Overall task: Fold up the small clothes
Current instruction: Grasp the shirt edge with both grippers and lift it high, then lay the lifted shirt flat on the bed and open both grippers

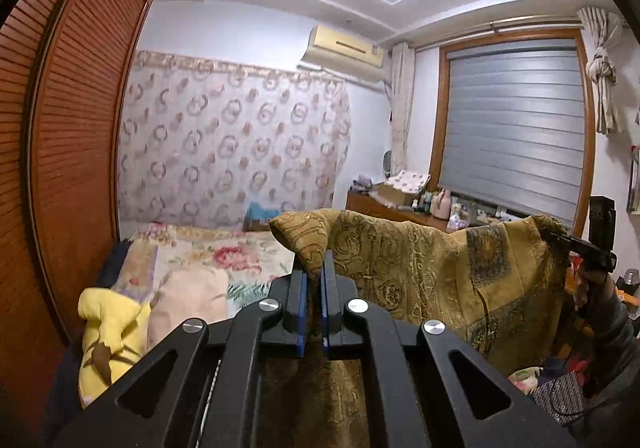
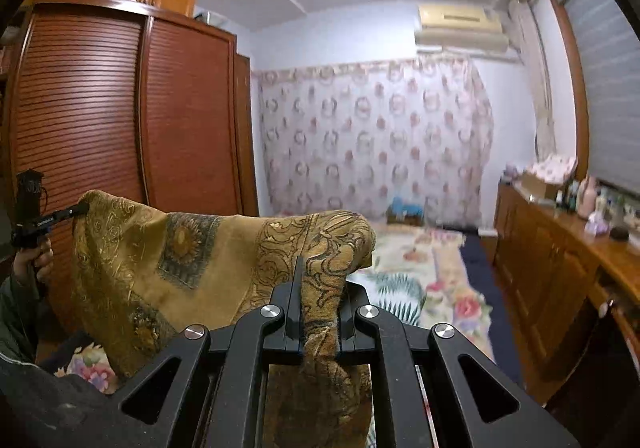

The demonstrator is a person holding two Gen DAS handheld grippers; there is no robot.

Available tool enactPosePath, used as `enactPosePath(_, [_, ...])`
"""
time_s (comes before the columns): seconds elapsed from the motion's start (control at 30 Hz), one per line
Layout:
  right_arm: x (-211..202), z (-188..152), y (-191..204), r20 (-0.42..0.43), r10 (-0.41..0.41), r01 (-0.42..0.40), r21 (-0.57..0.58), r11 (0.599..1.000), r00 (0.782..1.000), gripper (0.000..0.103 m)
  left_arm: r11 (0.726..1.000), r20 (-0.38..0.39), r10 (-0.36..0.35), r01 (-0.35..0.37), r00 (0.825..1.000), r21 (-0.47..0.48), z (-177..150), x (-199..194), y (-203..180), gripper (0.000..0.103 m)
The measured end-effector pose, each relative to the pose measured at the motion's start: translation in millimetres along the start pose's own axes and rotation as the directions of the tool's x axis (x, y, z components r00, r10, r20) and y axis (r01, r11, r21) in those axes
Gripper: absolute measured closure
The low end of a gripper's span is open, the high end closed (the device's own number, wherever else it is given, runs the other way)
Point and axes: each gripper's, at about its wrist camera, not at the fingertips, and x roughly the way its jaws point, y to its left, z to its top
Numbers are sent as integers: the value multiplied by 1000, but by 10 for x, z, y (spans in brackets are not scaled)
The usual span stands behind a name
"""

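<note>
Fingers of both grippers pinch the raised mustard cloth's corners.

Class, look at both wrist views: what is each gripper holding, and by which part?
Both hold one mustard-gold patterned cloth: the left gripper pinches one top corner, the right gripper the other, so it hangs between them.

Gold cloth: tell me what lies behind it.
Behind the gold cloth: a floral bed, a wooden counter with bottles, and a window blind. The bed's near right part is covered.
</note>
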Motion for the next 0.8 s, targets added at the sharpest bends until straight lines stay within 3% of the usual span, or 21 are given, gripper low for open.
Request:
enactPosePath(0.1, [-35,141,9,28,0,1,-27,1000,1000,95,1000,25,13,-14,1000,10,113,44,28,97])
enactPosePath(0.3, [301,236,115,73,-10,16,-91,996,997,95,997,54,54,-57,997,50,441,355,99,97])
enactPosePath(0.43, [870,332,86,36,-45,49,-119,992,998,95,992,17,113,-114,993,59,557,824,271,97])
enactPosePath(0.6, [2018,166,-169,-105,-117,106,-105,989,988,94,986,-128,168,-166,977,25,299,1866,696,97])
enactPosePath(0.63, [2333,56,-228,-141,-137,124,-97,988,981,94,985,-154,174,-171,973,31,228,2014,729,95])
enactPosePath(0.7, [2894,-187,-326,-234,-170,155,-84,984,957,89,980,-254,199,-189,946,65,-41,2513,887,88])
enactPosePath(0.8, [3638,-705,-504,-385,-263,253,-78,964,885,70,973,-373,232,-210,899,99,-442,2969,1078,82])
